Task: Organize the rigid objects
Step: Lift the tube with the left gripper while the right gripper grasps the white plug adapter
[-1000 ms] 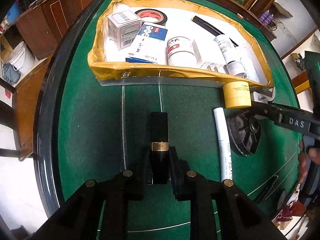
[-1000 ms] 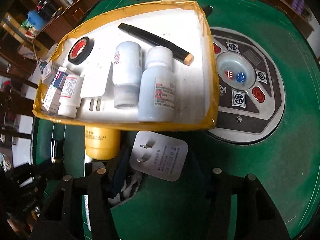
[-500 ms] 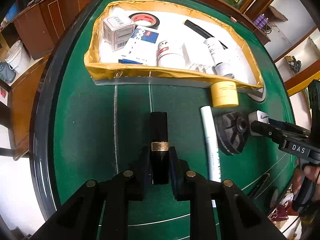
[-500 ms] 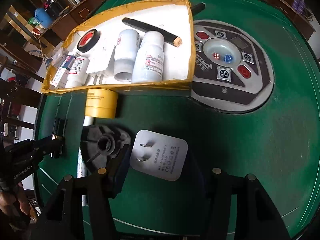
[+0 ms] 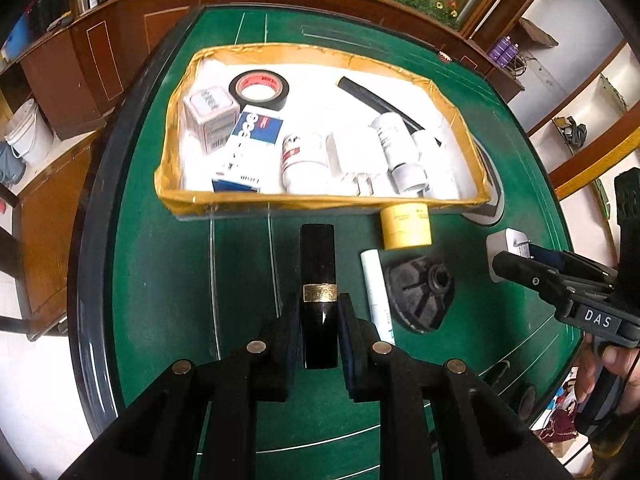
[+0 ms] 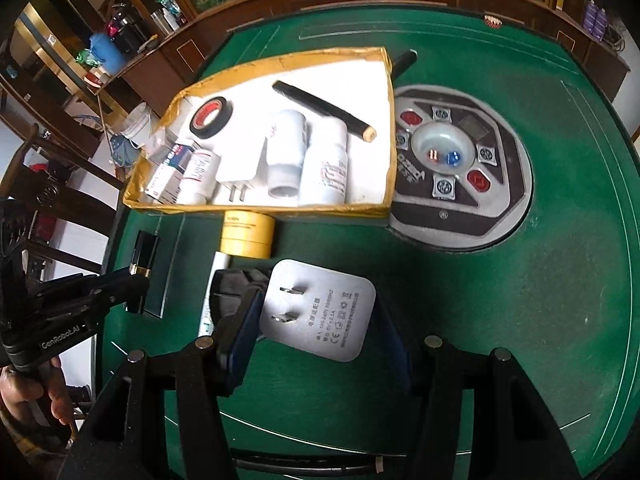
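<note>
My left gripper is shut on a black lipstick tube with a gold band, held above the green table. My right gripper is shut on a white plug adapter, prongs facing up; it shows too in the left wrist view as the adapter. The yellow-taped tray lies beyond both, holding bottles, boxes, a black tape roll and a black stick. On the felt near the tray sit a yellow tape roll, a white marker and a black ribbed disc.
A round dice panel is set into the table right of the tray. The table's dark rim curves on the left, with wooden furniture and a white bucket beyond it. A hand grips the left tool's handle.
Both grippers have risen with their loads, so the tray and table look smaller and farther. The disc, marker and yellow roll stay on the felt.
</note>
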A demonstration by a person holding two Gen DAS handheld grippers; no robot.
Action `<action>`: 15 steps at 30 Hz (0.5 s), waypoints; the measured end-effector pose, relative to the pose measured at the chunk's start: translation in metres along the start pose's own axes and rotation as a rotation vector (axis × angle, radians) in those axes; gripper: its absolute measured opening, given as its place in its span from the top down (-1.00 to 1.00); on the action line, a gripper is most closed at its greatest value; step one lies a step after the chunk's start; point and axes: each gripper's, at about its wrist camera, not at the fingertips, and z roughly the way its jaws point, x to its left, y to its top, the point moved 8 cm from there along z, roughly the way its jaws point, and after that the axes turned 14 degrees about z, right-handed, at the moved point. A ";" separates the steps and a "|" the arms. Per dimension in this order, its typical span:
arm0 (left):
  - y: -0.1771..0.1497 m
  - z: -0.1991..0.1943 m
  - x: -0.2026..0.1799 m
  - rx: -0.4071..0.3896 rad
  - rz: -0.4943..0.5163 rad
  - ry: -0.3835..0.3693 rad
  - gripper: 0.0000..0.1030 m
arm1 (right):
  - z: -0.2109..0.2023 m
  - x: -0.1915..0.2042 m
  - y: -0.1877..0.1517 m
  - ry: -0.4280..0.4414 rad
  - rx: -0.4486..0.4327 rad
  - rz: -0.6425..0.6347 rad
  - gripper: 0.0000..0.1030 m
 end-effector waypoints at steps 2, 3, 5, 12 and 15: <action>0.002 -0.002 -0.001 -0.005 0.002 0.001 0.65 | -0.003 0.002 0.002 0.005 -0.007 -0.004 -0.09; 0.004 -0.003 -0.002 -0.008 0.002 0.000 0.65 | -0.005 0.004 0.003 0.007 -0.010 -0.005 -0.09; 0.007 -0.004 -0.003 -0.011 0.002 -0.002 0.65 | -0.009 0.005 0.004 0.012 -0.017 -0.007 -0.09; 0.019 -0.009 -0.004 -0.023 0.015 0.000 0.65 | -0.016 0.013 0.011 0.029 -0.033 -0.019 -0.09; 0.025 -0.012 -0.005 -0.029 0.020 0.004 0.65 | -0.018 0.017 0.014 0.034 -0.040 -0.024 -0.09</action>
